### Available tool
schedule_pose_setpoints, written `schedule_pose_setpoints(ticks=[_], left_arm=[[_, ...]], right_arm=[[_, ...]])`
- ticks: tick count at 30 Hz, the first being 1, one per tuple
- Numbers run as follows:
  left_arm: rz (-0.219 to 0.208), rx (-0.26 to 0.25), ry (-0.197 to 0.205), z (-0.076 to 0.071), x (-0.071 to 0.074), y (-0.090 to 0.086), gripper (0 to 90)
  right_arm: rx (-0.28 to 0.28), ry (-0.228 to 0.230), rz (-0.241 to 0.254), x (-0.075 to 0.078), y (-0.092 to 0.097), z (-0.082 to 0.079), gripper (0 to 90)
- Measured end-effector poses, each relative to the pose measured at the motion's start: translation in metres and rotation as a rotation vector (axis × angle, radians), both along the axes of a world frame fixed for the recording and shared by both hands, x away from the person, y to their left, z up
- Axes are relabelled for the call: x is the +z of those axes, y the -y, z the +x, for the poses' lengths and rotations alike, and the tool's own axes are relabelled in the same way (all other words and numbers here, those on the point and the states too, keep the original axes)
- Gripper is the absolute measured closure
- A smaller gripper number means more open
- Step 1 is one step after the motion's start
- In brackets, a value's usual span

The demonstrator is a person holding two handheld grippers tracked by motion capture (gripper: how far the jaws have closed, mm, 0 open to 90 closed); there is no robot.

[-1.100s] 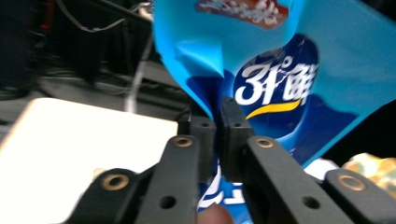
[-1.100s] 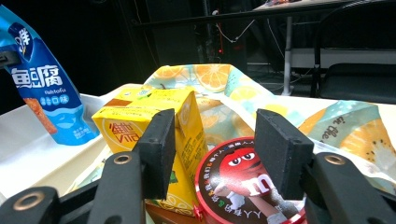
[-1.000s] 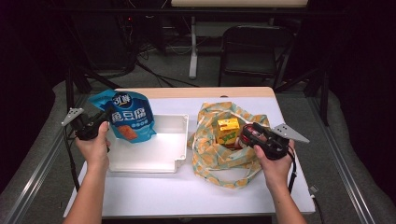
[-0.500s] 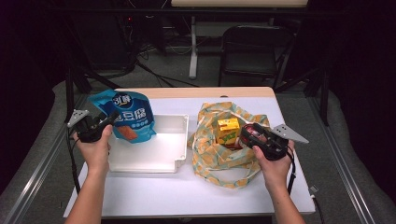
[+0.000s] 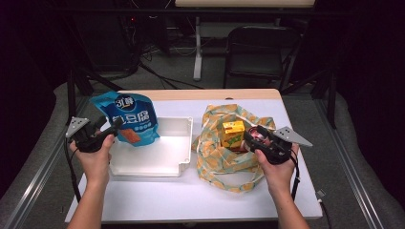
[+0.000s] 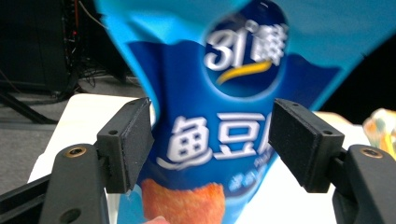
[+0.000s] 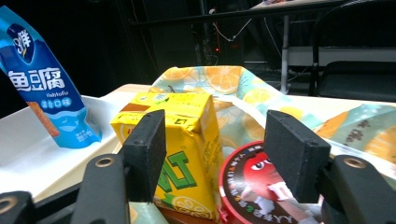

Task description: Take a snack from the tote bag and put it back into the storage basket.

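I read the worktop (image 5: 157, 200) as a sorting layout: a white bin (image 5: 157, 155) on my left side and an orange-print cloth bag (image 5: 224, 160) on my right, close enough together that goods can pass between them in one short reach. The bag lies slumped open, which I think is deliberate, since it leaves its contents reachable from the side.

The blue snack pouch (image 5: 128, 118) stands tilted at the bin's left rear corner, leaning over the rim, so I judge it is being set into the bin. My left tongs (image 5: 106, 128) sit at its left edge; in the left gripper view the pouch (image 6: 224, 140) still lies between the jaws, which have just been opening. The left pad seems barely at the film and the right pad stands clear, so I call them released.

My right tongs (image 5: 252, 138) hover at the bag's mouth, jaws spread and also just widening, gripping nothing. In the right gripper view the yellow drink carton (image 7: 180, 149) stands upright just behind the left pad, with a red round tub (image 7: 261, 186) touching its base, so either could be the next pick.

I cannot see the pouch's bottom, so whether it rests on the bin floor or its rim is unclear. The tub's lower half is cut off, and the pouch's print is blurred up close.
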State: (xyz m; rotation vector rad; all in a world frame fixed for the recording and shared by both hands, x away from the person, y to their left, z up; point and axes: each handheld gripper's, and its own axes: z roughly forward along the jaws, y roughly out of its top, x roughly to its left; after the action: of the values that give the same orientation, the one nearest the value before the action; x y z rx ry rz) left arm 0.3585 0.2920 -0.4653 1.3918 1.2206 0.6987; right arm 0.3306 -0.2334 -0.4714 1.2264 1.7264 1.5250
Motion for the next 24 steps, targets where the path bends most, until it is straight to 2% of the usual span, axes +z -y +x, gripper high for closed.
schedule_pose_setpoints(ticks=[2, 11, 14, 17, 24], left_arm=[[0.014, -0.016, 0.009, -0.005, 0.000, 0.004, 28.2], [0.012, -0.060, 0.027, -0.017, 0.000, 0.024, 28.4], [0.035, -0.069, 0.034, -0.022, -0.002, 0.033, 29.5], [0.039, -0.093, 0.032, -0.026, -0.004, 0.041, 29.6], [0.047, -0.141, 0.019, -0.029, -0.009, 0.055, 30.0]], right_arm=[[-0.001, -0.002, -0.003, 0.000, -0.003, 0.000, 37.3], [-0.009, -0.022, -0.010, 0.000, -0.022, 0.000, 32.8], [-0.032, -0.036, -0.029, -0.001, -0.028, 0.000, 30.5], [-0.057, -0.040, -0.042, 0.000, -0.034, 0.000, 29.3], [-0.054, -0.054, -0.031, 0.000, -0.041, 0.000, 27.6]])
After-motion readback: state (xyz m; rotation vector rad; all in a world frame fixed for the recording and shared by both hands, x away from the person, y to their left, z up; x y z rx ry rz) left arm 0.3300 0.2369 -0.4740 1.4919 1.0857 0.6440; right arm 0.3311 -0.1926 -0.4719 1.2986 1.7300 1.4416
